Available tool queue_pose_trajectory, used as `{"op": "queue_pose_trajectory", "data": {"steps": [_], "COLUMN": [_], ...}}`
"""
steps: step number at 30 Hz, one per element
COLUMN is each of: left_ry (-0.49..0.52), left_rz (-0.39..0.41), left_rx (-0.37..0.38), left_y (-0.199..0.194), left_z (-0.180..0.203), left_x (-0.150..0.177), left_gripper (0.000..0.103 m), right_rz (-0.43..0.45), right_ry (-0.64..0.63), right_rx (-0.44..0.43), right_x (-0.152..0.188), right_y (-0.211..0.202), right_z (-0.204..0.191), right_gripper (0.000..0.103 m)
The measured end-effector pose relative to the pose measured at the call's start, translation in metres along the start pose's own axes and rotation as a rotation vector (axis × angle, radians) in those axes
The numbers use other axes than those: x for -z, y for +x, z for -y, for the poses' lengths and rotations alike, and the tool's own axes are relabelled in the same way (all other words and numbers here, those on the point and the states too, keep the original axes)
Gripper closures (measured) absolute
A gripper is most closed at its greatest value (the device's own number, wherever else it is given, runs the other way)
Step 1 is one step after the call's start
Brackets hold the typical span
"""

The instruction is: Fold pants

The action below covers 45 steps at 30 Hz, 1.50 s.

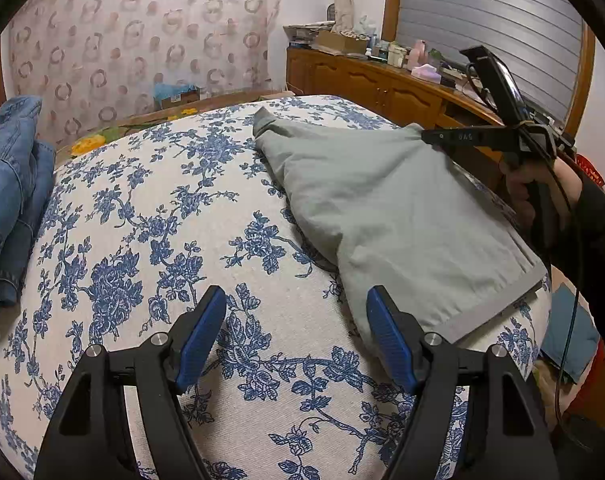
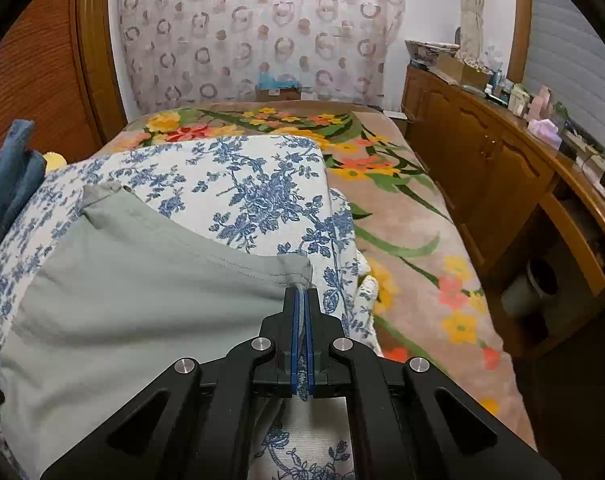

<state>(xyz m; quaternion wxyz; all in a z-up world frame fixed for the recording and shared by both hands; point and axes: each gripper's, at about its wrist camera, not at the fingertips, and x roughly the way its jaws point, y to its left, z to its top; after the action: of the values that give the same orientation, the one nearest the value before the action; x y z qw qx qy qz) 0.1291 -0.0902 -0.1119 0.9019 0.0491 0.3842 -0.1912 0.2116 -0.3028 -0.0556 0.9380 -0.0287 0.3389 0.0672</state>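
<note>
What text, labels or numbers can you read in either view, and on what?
"SV8" or similar: pale characters, seemingly upside down, on the black finger of the right gripper, which is shut on a corner of the grey-green cotton pants. Reading uncertain.
Blue-and-brown cardboard box behind the sheer curtain: label too blurred.
Bottles and boxes on the wooden sideboard: print too small.
Nothing else legible.
</note>
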Motion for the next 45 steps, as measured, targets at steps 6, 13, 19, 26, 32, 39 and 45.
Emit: {"op": "queue_pose_trajectory", "data": {"steps": [6,13,19,26,32,39,45], "left_ry": [-0.003,0.003,-0.003,0.004,0.007,0.007,0.002], "left_rz": [-0.005,-0.042,-0.068,-0.065,-0.066,-0.067,-0.066], "left_rx": [0.001,0.004,0.008,0.006,-0.004,-0.007,-0.014], "left_y": [0.001,0.006,0.012,0.011,0.010,0.010,0.010], "left_z": [0.000,0.001,0.001,0.001,0.001,0.002,0.002], "left_x": [0.001,0.001,0.001,0.003,0.005,0.005,0.004], "left_gripper": [0.029,0.029,0.029,0.028,0.028,0.028,0.028], "right_rz": [0.021,0.044,0.044,0.002,-0.007,-0.022,-0.027], "right_ry": [0.030,0.002,-0.030,-0.031,0.016,0.023,0.035], "right_rx": [-0.050,-0.124,-0.141,-0.169,-0.183,-0.189,-0.218], "right_x": [0.004,0.030,0.072,0.106,0.120,0.127,0.135], "right_y": [-0.011,-0.049,-0.085,-0.104,-0.117,-0.124,-0.134], "right_z": [0.000,-0.011,-0.023,-0.031,-0.020,-0.025,-0.034], "right_gripper": [0.095,0.081,0.068,0.068,0.068,0.068,0.068]}}
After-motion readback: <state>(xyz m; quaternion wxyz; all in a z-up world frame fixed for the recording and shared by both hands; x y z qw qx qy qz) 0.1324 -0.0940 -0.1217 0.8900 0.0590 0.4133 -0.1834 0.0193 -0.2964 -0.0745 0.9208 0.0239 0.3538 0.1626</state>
